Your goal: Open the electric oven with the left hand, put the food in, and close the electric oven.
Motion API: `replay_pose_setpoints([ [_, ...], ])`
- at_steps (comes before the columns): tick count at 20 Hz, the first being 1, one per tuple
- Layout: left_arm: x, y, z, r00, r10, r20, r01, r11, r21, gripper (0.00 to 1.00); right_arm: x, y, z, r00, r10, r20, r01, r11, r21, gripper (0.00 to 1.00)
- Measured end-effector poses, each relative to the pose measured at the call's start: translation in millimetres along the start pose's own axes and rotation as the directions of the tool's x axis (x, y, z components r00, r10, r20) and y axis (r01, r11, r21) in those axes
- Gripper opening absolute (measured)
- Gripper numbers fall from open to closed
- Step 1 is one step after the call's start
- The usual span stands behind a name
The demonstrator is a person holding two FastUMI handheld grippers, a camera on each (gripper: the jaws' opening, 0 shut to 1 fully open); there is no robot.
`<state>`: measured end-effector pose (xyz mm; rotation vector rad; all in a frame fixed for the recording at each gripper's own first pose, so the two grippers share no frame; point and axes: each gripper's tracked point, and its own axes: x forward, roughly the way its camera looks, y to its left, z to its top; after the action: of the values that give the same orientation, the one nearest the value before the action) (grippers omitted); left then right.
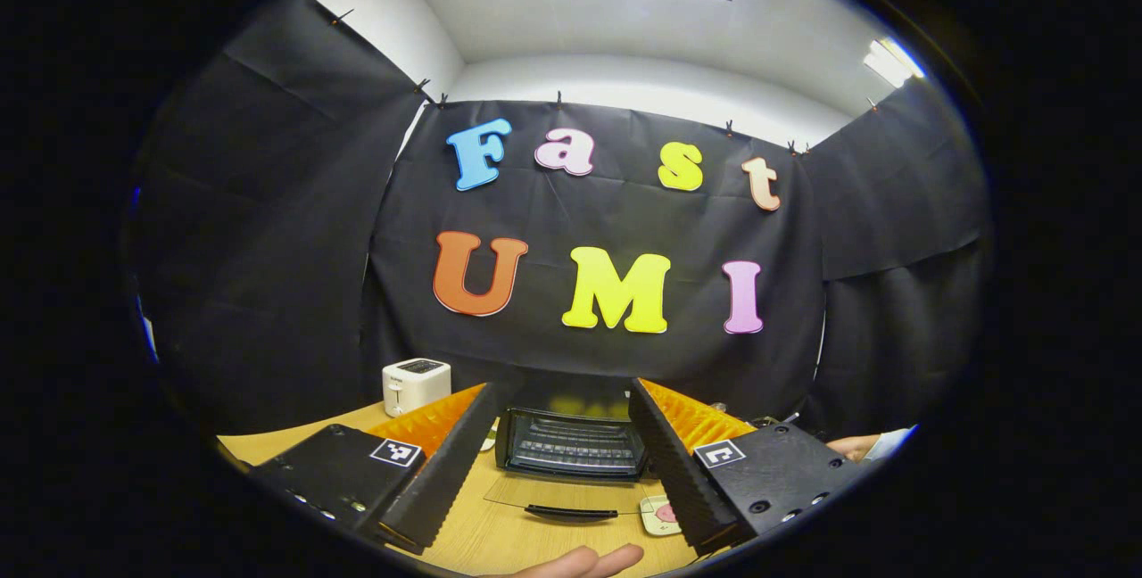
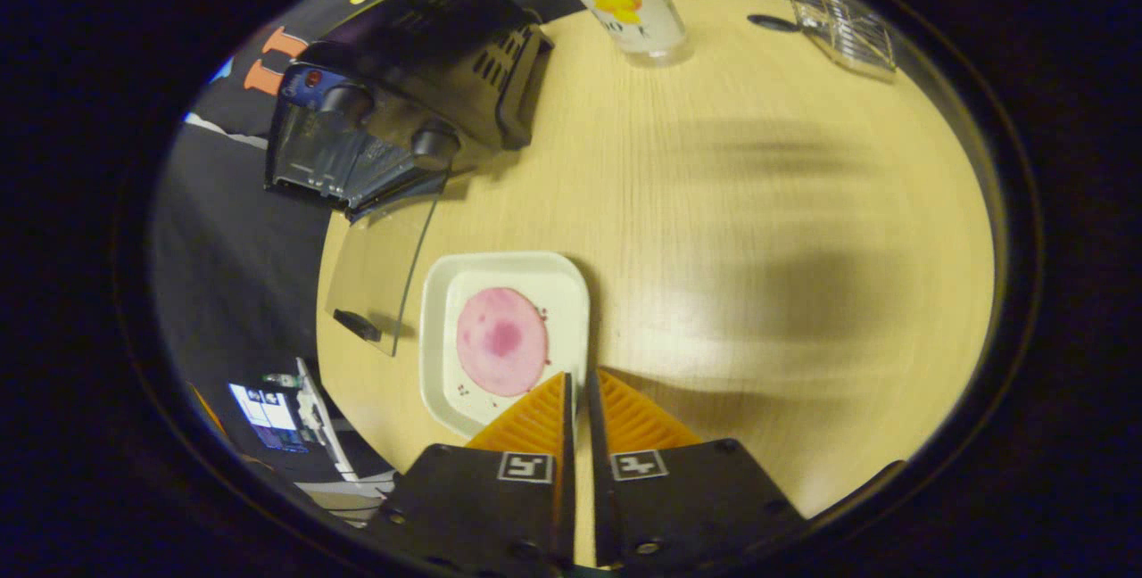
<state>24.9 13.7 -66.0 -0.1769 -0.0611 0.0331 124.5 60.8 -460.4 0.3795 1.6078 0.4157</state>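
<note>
Already the electric oven [image 1: 571,442] sits low at centre of the left gripper view, its glass door [image 1: 564,498] lying flat on the wooden table [image 2: 758,203], and our left gripper [image 1: 562,462] hangs wide, holding nothing. We judge the food step is in hand: our right gripper [image 2: 577,400], fingers nearly together, hovers at the white tray [image 2: 571,293] with its pink slice [image 2: 501,340], lower centre, so next it must grip the tray rim
</note>
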Motion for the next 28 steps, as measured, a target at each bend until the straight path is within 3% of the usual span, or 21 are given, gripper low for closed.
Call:
replay_pose_setpoints([
  [4,-3,-10,-3,1.000,-0.010,-0.016,0.011,1.000,0.029,0.95,1,-3,2,0.996,0.085,-0.021,-0.084,0.996,0.026,0.02],
  [7,-7,-11,-1,1.000,-0.021,-0.022,0.021,0.999,0.027,0.95,0,-4,-1,0.998,0.069,-0.004,-0.069,0.997,0.046,0.02],
  [11,-16,-9,1,1.000,-0.005,-0.015,0.005,0.999,0.043,0.95,6,-9,-2,0.998,-0.012,0.059,0.008,0.998,0.068,0.02],
  [13,-20,-7,5,1.000,0.001,0.003,-0.001,0.997,0.072,0.95,5,-5,-3,0.996,-0.012,0.089,0.004,0.996,0.088,0.01],
  [18,-32,-17,6,0.999,-0.047,0.003,0.047,0.997,0.056,0.95,4,-4,-3,0.986,-0.049,0.161,0.032,0.994,0.104,0.04],
  [24,-43,-15,-8,0.996,-0.085,-0.034,0.087,0.995,0.055,0.95,-7,2,2,0.970,-0.028,0.243,0.007,0.996,0.087,0.04],
  [28,-50,3,-19,0.995,-0.062,-0.073,0.068,0.994,0.083,0.95,-9,12,3,0.962,0.000,0.273,-0.013,0.999,0.045,0.04],
])
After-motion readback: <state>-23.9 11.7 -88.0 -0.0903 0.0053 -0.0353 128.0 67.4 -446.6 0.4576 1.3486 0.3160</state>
